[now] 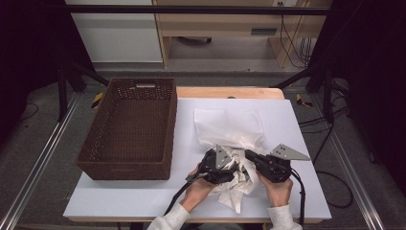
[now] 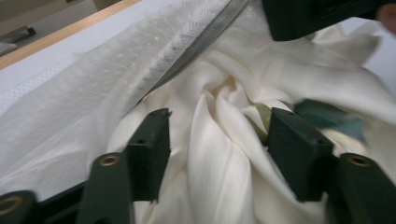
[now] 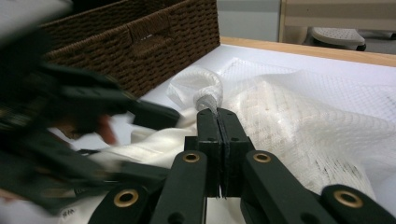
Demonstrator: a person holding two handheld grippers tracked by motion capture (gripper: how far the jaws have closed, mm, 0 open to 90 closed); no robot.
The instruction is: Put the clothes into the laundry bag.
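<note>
High view: mesh laundry bag [image 1: 229, 125] right of the wicker basket [image 1: 129, 127]; cream garment [image 1: 238, 184] at its mouth. Left gripper view: left gripper [image 2: 215, 140] agape over folds — regrip deep. Right gripper view: right gripper [image 3: 218, 122] clamps the zipper edge [image 3: 208, 101] — hold taut.

Mesh bag [image 1: 229, 125] matt netting; garment [image 2: 224, 154] soft cloth; basket [image 1: 129, 129] woven wicker

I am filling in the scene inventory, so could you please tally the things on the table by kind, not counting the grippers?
Wicker baskets: 1, the brown basket
Mesh laundry bags: 1, the white zipped bag
Cloth items: 1, the cream garment bunched at the bag's opening
Total: 3
</note>
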